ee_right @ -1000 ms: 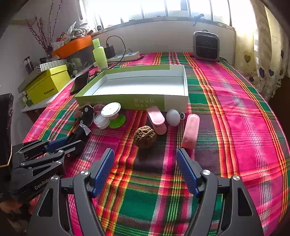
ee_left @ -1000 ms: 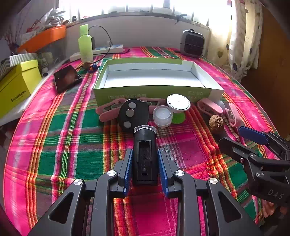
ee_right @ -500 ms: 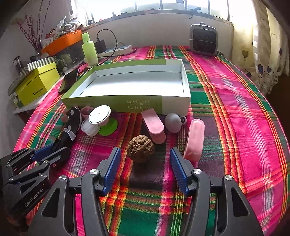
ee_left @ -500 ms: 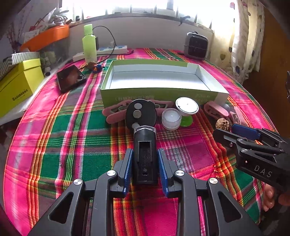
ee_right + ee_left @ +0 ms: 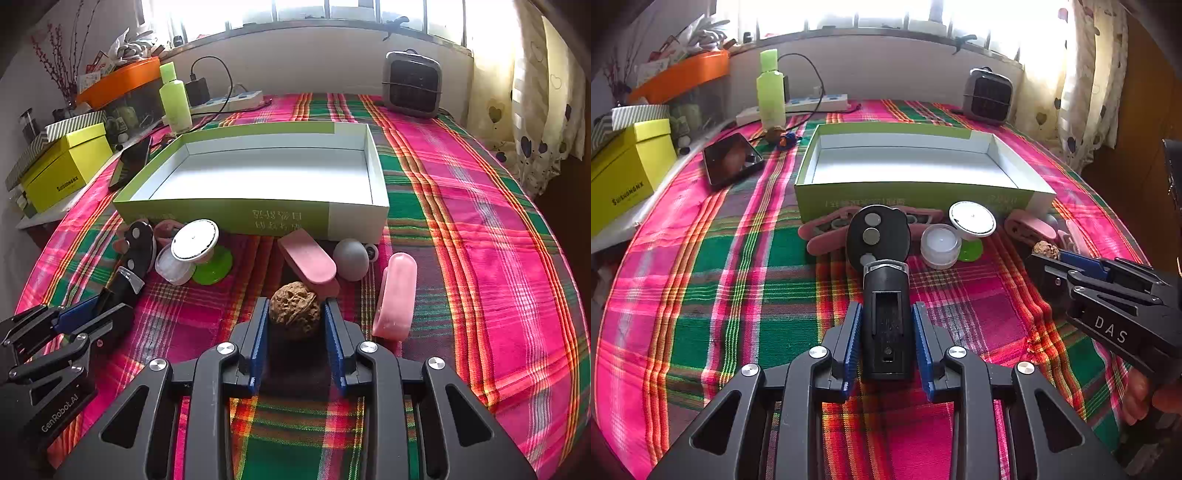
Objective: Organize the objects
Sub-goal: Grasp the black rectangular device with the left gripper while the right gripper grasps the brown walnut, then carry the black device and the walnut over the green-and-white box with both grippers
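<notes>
My left gripper [image 5: 886, 314] is shut on a black rectangular device [image 5: 885, 317] and holds it over the plaid cloth, in front of a black oval remote [image 5: 878, 236]. My right gripper [image 5: 294, 314] has closed around a brown walnut [image 5: 294, 309], with both blue pads at its sides. The open green-and-white box [image 5: 229, 214] stands empty behind the row of small objects. It also shows in the left wrist view [image 5: 916, 192].
In front of the box lie a pink case [image 5: 308, 260], a grey egg shape [image 5: 351, 258], a pink capsule [image 5: 397, 295], a white disc on a green base [image 5: 195, 240] and a clear jar [image 5: 940, 245]. A phone [image 5: 731, 158], yellow box [image 5: 624, 177] and heater [image 5: 413, 83] stand around.
My right gripper moved forward to the walnut and closed its jaws around it. My left gripper kept its hold on the black device and moved slightly.
</notes>
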`<state>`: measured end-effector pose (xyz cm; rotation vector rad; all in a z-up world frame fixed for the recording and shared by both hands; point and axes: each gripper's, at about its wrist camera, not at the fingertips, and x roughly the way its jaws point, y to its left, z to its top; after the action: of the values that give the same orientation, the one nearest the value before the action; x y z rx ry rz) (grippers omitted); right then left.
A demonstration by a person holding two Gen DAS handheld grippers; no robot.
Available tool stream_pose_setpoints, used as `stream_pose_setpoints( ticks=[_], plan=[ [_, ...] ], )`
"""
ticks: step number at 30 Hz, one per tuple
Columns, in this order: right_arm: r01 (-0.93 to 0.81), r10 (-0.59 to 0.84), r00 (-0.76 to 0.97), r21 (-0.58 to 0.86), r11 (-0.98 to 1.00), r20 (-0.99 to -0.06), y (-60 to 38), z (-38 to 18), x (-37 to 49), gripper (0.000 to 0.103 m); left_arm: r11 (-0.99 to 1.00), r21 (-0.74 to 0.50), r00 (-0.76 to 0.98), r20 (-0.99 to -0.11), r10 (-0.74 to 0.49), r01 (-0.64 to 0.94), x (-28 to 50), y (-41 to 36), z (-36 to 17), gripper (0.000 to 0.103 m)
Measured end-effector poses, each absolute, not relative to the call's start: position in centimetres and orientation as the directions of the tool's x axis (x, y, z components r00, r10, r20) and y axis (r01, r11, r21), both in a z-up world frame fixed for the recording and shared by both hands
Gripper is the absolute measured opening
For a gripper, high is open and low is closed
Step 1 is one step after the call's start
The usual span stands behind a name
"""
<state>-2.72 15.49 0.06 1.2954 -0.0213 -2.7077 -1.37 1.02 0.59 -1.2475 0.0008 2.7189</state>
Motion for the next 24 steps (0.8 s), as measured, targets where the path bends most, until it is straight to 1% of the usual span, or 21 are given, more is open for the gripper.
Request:
stream_pose_setpoints(
  ticks=[7,14,24],
  plan=[
    [0.126,-0.141,-0.619,0.079,-0.989,-0.773,15.3,0.0,-2.4,0.03,-0.989,-0.062,-0.642,-0.754,0.136,-0.137,-1.4,1.0,0.6,0.025],
    [0.178,-0.193,-0.613,0.105,-0.978,-0.766,14.3,0.0,-1.3,0.03,-0.99,-0.061,-0.643,-0.755,0.131,-0.13,-1.1,1.1,0.6,0.025],
    [0.226,-0.235,-0.626,0.115,-0.967,-0.744,13.3,1.1,-0.7,0.03,-0.99,-0.064,-0.663,-0.737,0.132,-0.127,-0.9,0.6,2.1,0.025]
  ],
)
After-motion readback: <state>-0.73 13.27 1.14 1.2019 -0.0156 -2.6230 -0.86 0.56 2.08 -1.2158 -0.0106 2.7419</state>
